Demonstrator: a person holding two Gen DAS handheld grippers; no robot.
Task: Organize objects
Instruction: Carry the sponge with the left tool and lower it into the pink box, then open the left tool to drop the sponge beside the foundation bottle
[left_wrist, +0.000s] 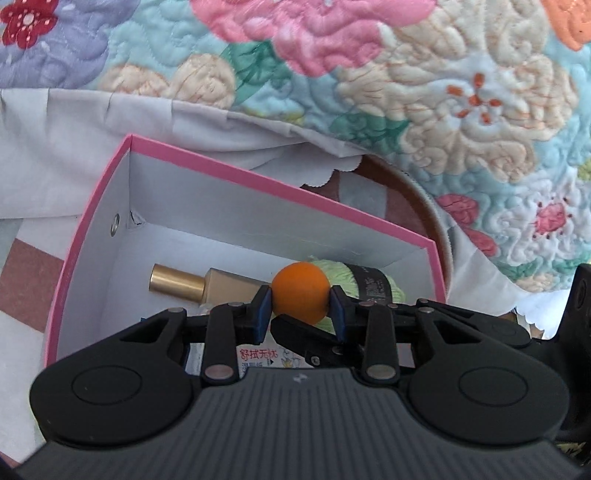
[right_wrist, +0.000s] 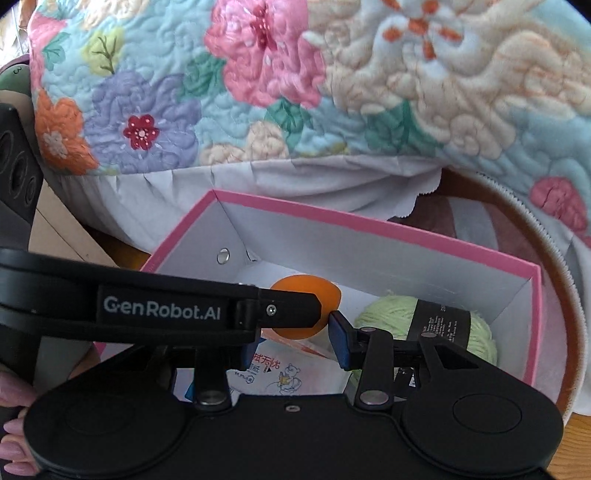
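My left gripper (left_wrist: 301, 306) is shut on an orange ball (left_wrist: 301, 293) and holds it over the open pink box (left_wrist: 236, 177). Inside the box lie a gold perfume bottle (left_wrist: 192, 286), a pale green yarn skein (left_wrist: 365, 284) with a black label, and a tissue packet (left_wrist: 269, 356). In the right wrist view my right gripper (right_wrist: 295, 341) is open and empty, low over the box (right_wrist: 369, 221), just behind the ball (right_wrist: 314, 295). The left gripper's black finger (right_wrist: 288, 308) crosses in front of it. The yarn (right_wrist: 391, 317) and tissue packet (right_wrist: 280, 373) lie below.
A quilted floral blanket (left_wrist: 369, 74) with a grey sheet (left_wrist: 74, 147) rises behind the box. The box sits on a round wooden tray (right_wrist: 565, 295) with a striped cloth. A cardboard piece (right_wrist: 62, 236) lies at left.
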